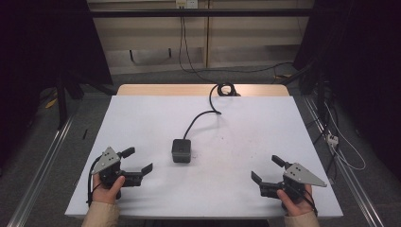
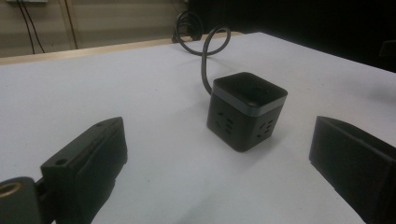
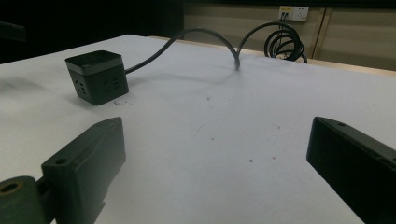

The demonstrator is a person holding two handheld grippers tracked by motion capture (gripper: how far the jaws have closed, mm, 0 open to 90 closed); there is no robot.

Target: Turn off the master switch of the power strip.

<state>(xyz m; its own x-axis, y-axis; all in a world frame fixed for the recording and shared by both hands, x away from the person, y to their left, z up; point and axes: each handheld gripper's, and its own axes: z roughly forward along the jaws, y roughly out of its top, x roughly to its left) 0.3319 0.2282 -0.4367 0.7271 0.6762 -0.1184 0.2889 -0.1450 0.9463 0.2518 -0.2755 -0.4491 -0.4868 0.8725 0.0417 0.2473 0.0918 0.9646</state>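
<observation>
A black cube power socket point(image 1: 181, 150) sits upright mid-table, its black cable point(image 1: 201, 117) trailing toward the far edge

No text, label, brand, number or sign can be read in any view; the black power cube point(image 2: 246, 111) shows socket slots on its side faces but no legible marking, and its top face is too dark to tell; the white wall outlets point(image 3: 293, 12) at about 1 o'clock in the right gripper view bear nothing readable; the white table sheet point(image 1: 142, 123) carries only small dark specks, not writing.
</observation>
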